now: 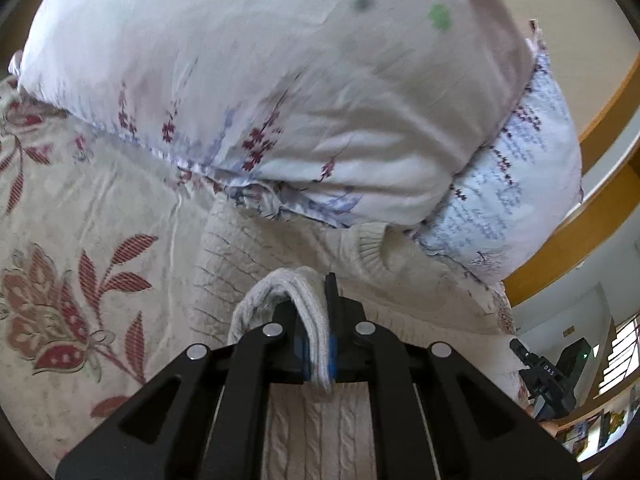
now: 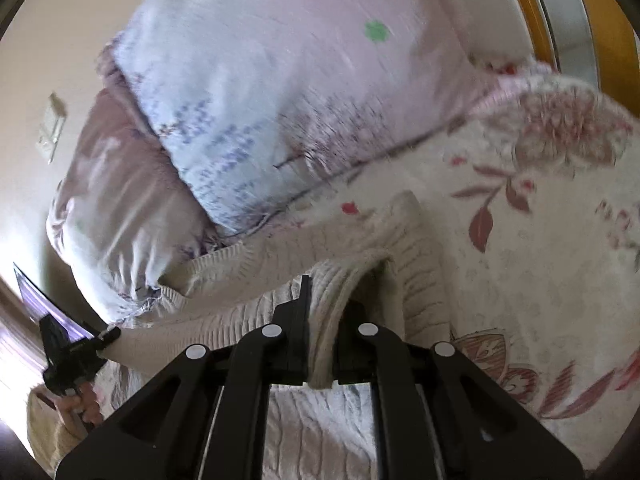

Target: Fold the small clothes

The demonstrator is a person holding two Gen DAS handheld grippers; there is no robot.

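Gripping one sweater (image 1: 256, 252), two tongs (image 1: 316, 344) (image 2: 320, 344), two pillows (image 1: 280, 92)

Left wrist cam: mounted behind left gripper (image 1: 318, 336), looks fwd along fingers, low and close over the cream knit sweater (image 1: 248, 256), facing the pillows (image 1: 280, 92) at the bed head. Bedspread (image 1: 80, 240) fills left of view; right gripper (image 1: 540, 368) seen far right.

Right wrist cam: same mount behind right gripper (image 2: 320, 340), equally close, frame tilted. Left gripper (image 2: 72, 352) seen lower left.

Shared: sweater (image 2: 248, 312), pillows (image 2: 280, 100), bedspread (image 2: 540, 220).
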